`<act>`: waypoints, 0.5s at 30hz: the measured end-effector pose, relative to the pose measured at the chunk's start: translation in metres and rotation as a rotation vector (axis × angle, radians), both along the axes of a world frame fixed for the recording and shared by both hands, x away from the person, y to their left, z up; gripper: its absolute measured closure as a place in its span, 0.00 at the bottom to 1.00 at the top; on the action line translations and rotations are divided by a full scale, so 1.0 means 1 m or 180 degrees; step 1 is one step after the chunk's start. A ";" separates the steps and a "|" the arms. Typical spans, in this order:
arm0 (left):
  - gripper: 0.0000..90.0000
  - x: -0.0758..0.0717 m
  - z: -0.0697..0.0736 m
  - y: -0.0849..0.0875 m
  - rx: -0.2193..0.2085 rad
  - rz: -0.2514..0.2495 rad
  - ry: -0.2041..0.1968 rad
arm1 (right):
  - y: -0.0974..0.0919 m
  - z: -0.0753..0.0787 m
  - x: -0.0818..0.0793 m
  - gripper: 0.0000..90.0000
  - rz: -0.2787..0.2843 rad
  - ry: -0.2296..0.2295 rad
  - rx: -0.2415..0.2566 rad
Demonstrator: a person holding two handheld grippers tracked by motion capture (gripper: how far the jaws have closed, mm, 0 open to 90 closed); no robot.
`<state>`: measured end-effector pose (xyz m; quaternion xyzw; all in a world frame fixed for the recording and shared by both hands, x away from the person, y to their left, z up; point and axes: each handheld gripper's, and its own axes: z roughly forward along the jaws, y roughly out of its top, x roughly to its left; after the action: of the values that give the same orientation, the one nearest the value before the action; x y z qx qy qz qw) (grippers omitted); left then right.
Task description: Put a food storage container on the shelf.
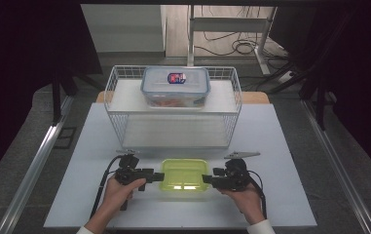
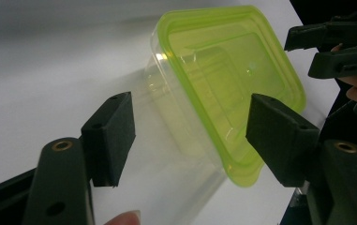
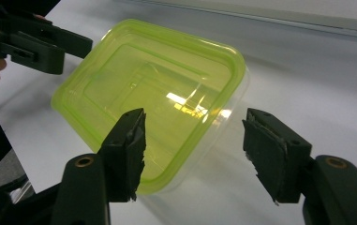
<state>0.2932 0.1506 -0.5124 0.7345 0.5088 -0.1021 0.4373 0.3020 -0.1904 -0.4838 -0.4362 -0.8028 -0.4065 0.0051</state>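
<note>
A clear plastic container with a yellow-green lid (image 1: 184, 174) lies at the front middle of the white table (image 1: 280, 161). My left gripper (image 1: 159, 176) is at its left end and my right gripper (image 1: 206, 179) at its right end, each held in a hand and pointing inward. In the left gripper view the container (image 2: 223, 84) lies tilted between the open jaws of the left gripper (image 2: 192, 126), and the right gripper (image 2: 335, 47) shows beyond it. In the right gripper view a corner of the container (image 3: 157, 93) sits between the open jaws of the right gripper (image 3: 192, 140).
Behind the container stands a white wire rack (image 1: 120, 112) with two shelves. A clear box with a blue-rimmed lid (image 1: 175, 87) sits on its upper shelf. Bare table surface lies left and right of the hands. Metal rails and cables run along the floor beyond.
</note>
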 end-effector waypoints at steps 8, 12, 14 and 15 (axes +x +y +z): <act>0.43 0.005 0.001 -0.007 -0.0062 -0.0050 0.0046 | 0.003 -0.003 0.011 0.48 -0.0061 0.0127 0.0082; 0.47 0.005 -0.001 -0.005 -0.0032 -0.0056 0.0053 | 0.004 -0.007 0.011 0.49 -0.0064 0.0181 0.0080; 0.49 0.006 -0.001 -0.004 -0.0058 -0.0078 0.0058 | 0.004 -0.011 0.012 0.53 -0.0072 0.0204 0.0056; 0.50 0.006 -0.001 -0.004 -0.0058 -0.0078 0.0058 | 0.004 -0.011 0.012 0.53 -0.0072 0.0204 0.0056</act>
<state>0.2987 0.1468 -0.5135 0.7356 0.5029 -0.1188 0.4380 0.3145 -0.1864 -0.4947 -0.4579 -0.7937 -0.3993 0.0301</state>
